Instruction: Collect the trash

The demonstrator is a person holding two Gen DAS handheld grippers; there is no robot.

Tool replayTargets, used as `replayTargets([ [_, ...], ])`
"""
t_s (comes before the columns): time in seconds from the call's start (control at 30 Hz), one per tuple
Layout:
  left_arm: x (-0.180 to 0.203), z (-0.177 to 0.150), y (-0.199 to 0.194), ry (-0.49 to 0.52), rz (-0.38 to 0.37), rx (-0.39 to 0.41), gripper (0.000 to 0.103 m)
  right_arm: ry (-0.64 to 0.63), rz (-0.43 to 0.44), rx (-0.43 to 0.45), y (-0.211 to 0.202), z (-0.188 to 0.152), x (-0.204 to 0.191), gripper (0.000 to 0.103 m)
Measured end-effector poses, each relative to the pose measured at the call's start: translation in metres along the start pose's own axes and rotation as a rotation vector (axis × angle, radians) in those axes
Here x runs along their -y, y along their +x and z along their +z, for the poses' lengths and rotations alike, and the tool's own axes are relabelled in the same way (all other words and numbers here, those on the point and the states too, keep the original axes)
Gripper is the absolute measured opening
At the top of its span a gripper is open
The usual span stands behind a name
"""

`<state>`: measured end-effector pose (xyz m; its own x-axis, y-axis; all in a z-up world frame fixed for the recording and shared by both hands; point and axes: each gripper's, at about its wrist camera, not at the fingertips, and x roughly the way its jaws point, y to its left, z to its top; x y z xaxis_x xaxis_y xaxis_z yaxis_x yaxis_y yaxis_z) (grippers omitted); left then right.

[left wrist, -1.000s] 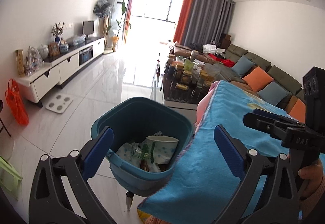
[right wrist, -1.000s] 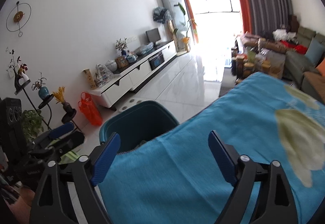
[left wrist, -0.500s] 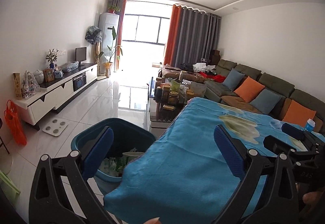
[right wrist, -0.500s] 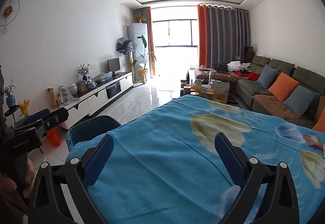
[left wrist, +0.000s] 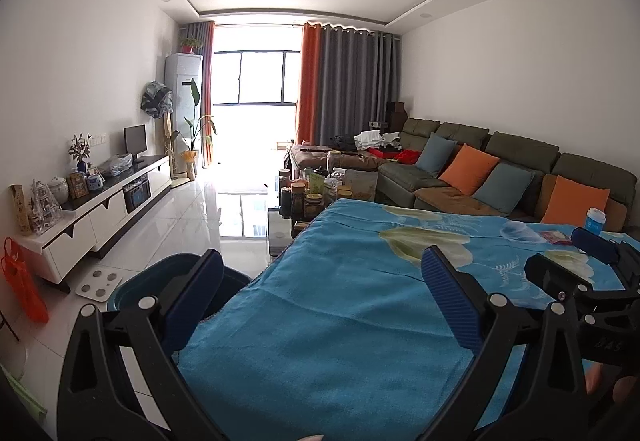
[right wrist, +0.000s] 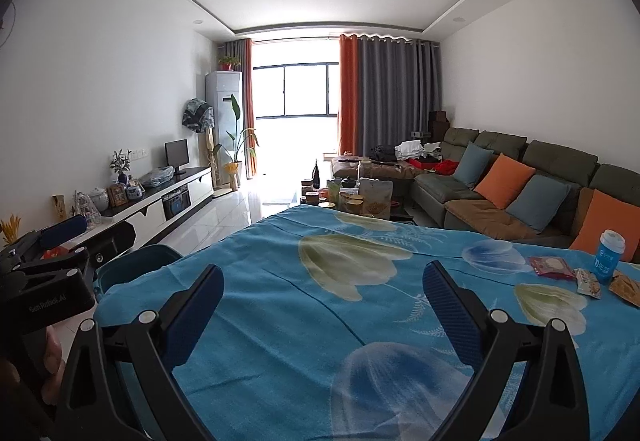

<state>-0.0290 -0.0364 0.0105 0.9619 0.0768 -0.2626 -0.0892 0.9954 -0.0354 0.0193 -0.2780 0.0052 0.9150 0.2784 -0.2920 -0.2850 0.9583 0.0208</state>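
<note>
My left gripper [left wrist: 322, 291] is open and empty over the near left edge of the blue flowered tablecloth [left wrist: 360, 305]. My right gripper [right wrist: 323, 301] is open and empty above the cloth [right wrist: 320, 281], further right. A teal bin [left wrist: 132, 287] stands on the floor left of the table, mostly hidden; it shows in the right wrist view [right wrist: 136, 261] too. At the table's far right lie a pink wrapper [right wrist: 550, 267], two snack packets [right wrist: 588, 283] and a blue cup [right wrist: 609, 253]. The cup [left wrist: 596, 219] and wrapper [left wrist: 554, 237] also show in the left wrist view.
A coffee table crowded with jars [right wrist: 352, 197] stands beyond the table. A green sofa with orange and blue cushions [right wrist: 520, 185] runs along the right. A white TV cabinet [left wrist: 100, 209] lines the left wall, with an orange bag [left wrist: 22, 289] and a scale [left wrist: 98, 283] on the floor.
Both grippers have tilted up and swung right, away from the bin. The bin's contents have dropped out of sight and the trash at the table's far right has come into view.
</note>
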Motion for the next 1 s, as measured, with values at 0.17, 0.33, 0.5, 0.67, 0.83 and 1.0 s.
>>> replayTargets([
  [0.17, 0.010, 0.000, -0.004, 0.017, -0.003, 0.031, 0.097, 0.017, -0.022, 0.022, -0.009, -0.001, 0.007, 0.096],
  [0.33, 0.013, -0.002, -0.009, 0.016, -0.009, 0.043, 0.097, 0.032, -0.043, 0.027, -0.014, -0.003, 0.013, 0.096],
  [0.5, 0.016, -0.002, -0.012, 0.027, -0.009, 0.057, 0.097, 0.050, -0.058, 0.036, -0.018, -0.004, 0.021, 0.096],
  [0.67, 0.020, -0.003, -0.010, 0.020, -0.011, 0.060, 0.097, 0.055, -0.069, 0.039, -0.020, -0.004, 0.024, 0.096],
  [0.83, 0.022, -0.005, -0.012, 0.021, -0.016, 0.061, 0.097, 0.055, -0.081, 0.049, -0.022, -0.005, 0.025, 0.096],
  [1.0, 0.025, -0.004, -0.013, 0.027, -0.021, 0.068, 0.097, 0.052, -0.088, 0.052, -0.023, -0.004, 0.028, 0.096],
])
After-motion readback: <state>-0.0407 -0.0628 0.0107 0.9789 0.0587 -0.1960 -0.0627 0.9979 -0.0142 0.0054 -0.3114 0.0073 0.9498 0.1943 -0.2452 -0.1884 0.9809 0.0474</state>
